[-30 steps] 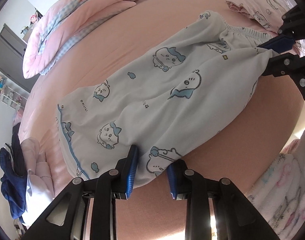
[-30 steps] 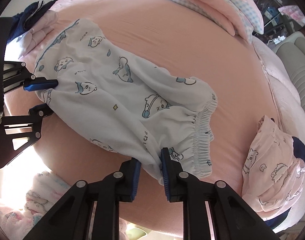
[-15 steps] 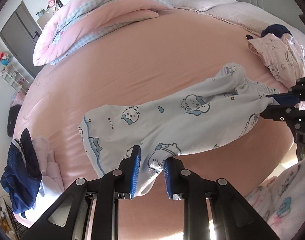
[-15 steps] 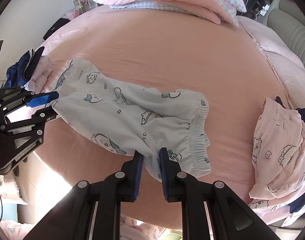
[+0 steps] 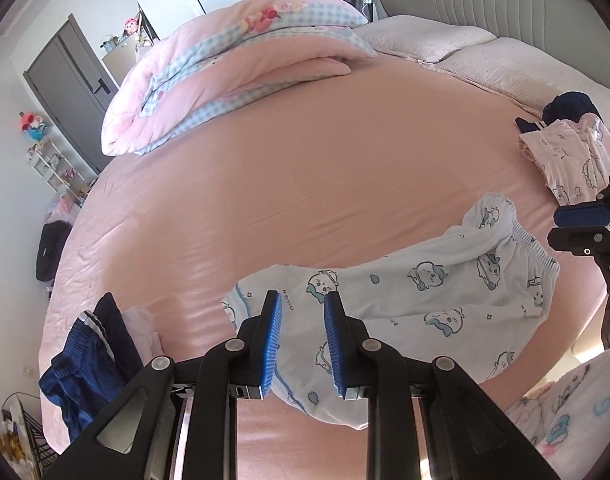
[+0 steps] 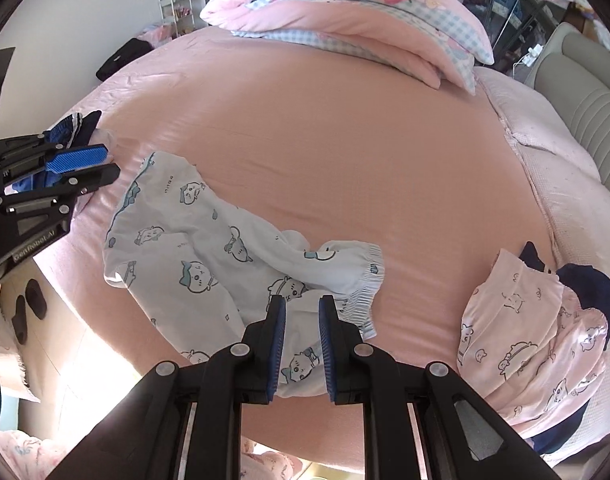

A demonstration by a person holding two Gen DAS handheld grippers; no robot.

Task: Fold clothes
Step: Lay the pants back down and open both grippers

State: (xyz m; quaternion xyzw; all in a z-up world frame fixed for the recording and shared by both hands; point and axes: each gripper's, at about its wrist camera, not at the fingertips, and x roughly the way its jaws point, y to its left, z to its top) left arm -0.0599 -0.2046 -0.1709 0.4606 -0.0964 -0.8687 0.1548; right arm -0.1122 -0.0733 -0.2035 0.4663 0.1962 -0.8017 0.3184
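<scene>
1. Left wrist view: the white cartoon-print pants (image 5: 425,292) lie crumpled on the pink bed (image 5: 305,160). They run from about 6 o'clock out to 3 o'clock, with the elastic waistband at the 3 o'clock end.
2. The left gripper (image 5: 302,300) hangs over the cuff end. Its blue pads are a little way apart and the fabric shows through the gap, lying on the sheet below rather than pinched. From the right wrist view it sits at 9 o'clock, just beside the cuff with nothing between the fingers.
3. The right gripper (image 6: 302,304) is the same: a narrow gap and nothing clamped, with the waistband lying under it at 6 o'clock. In the left wrist view it's at 3 o'clock, just above the waistband and clear of it.
4. A folded pink and blue-check quilt (image 5: 233,60) sits at the far edge of the bed, around 11 o'clock.
5. A pile of pink printed pyjamas (image 6: 525,328) with something navy tucked against it lies at 4 o'clock in the right wrist view, well apart from the pants.
6. Navy shorts (image 5: 85,360) and a pale pink garment are bunched at 8 o'clock, near the cuff end.
7. The only storage is a white shelf rack (image 5: 53,164) by the wall at 9 o'clock. It holds small colourful bits, too tiny to tell what.
</scene>
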